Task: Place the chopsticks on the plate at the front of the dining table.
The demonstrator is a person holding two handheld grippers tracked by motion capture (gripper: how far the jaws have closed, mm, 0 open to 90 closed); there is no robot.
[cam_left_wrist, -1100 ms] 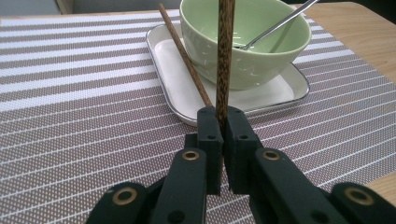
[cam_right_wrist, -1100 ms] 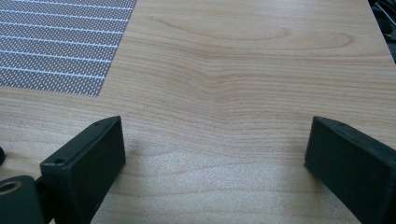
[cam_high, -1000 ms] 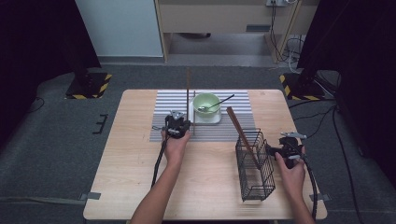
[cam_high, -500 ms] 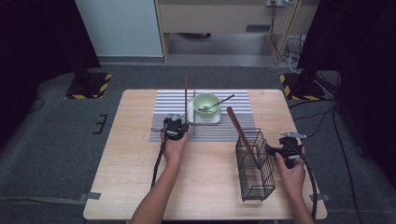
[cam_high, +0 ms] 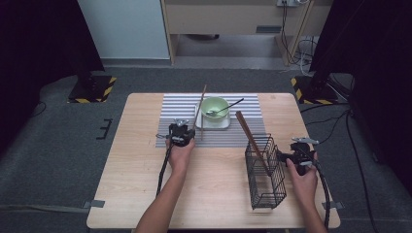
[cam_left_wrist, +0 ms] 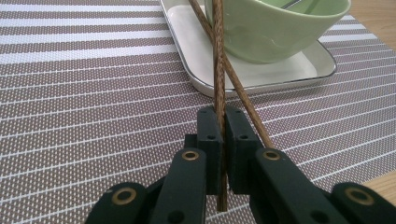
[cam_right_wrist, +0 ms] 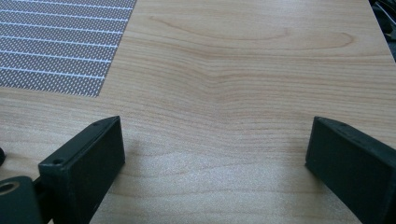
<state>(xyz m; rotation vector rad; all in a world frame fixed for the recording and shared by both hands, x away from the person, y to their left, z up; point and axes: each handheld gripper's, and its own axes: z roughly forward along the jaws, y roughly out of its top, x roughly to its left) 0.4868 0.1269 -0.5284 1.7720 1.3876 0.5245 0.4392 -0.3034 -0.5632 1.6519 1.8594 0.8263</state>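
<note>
Left gripper (cam_left_wrist: 219, 140) is clamping one chopstick (cam_left_wrist: 218, 70) upright, so I'm carrying it toward the basket (cam_high: 265, 170) while my right gripper (cam_right_wrist: 215, 158) is waiting wide open, empty.

Three chopsticks (cam_high: 199, 108), one bowl (cam_high: 215, 107)

We are seeing the table (cam_high: 145, 194) lying evenly lit from above while the surroundings are staying dark. Ahead of the left gripper (cam_left_wrist: 223, 140), the placemat (cam_left_wrist: 93, 93) is showing sharp and the bowl (cam_left_wrist: 275, 32) softer. Between the right gripper (cam_right_wrist: 215, 154) jaws, faint shadows are falling on glare-free wood.
</note>
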